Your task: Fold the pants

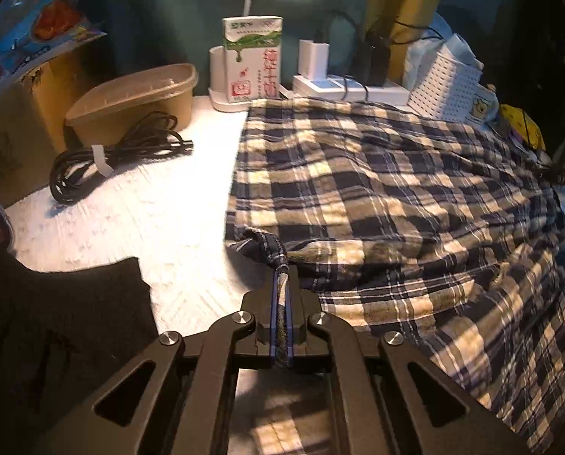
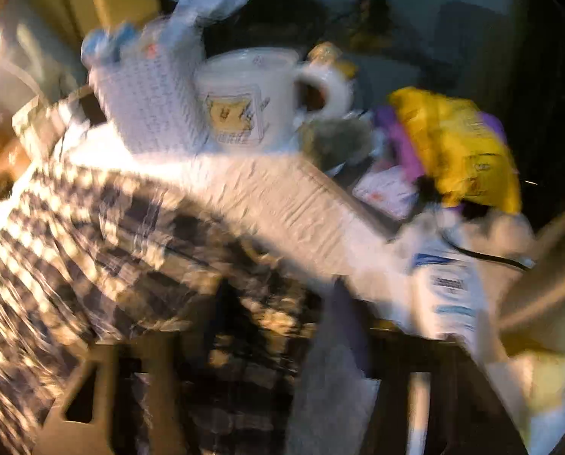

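Blue-and-cream plaid pants [image 1: 396, 197] lie spread over the right half of a white table [image 1: 149, 208]. In the left wrist view my left gripper [image 1: 281, 278] is shut on a bunched corner of the pants at their near left edge, and the cloth runs back between the blue pads. The right wrist view is heavily blurred. There the plaid pants [image 2: 104, 235] fill the lower left, and some of the cloth lies between the fingers of my right gripper [image 2: 278, 303]. The blur hides whether its pads press on the cloth.
Behind the pants stand a milk carton [image 1: 252, 60], a power strip with chargers [image 1: 350, 87] and a white perforated basket [image 1: 445, 87]. A brown bowl [image 1: 138, 98] and a coiled black cable [image 1: 119, 151] sit at left, black cloth [image 1: 66, 303] nearer. A mug [image 2: 252, 98] and yellow bag [image 2: 460, 144] crowd the right end.
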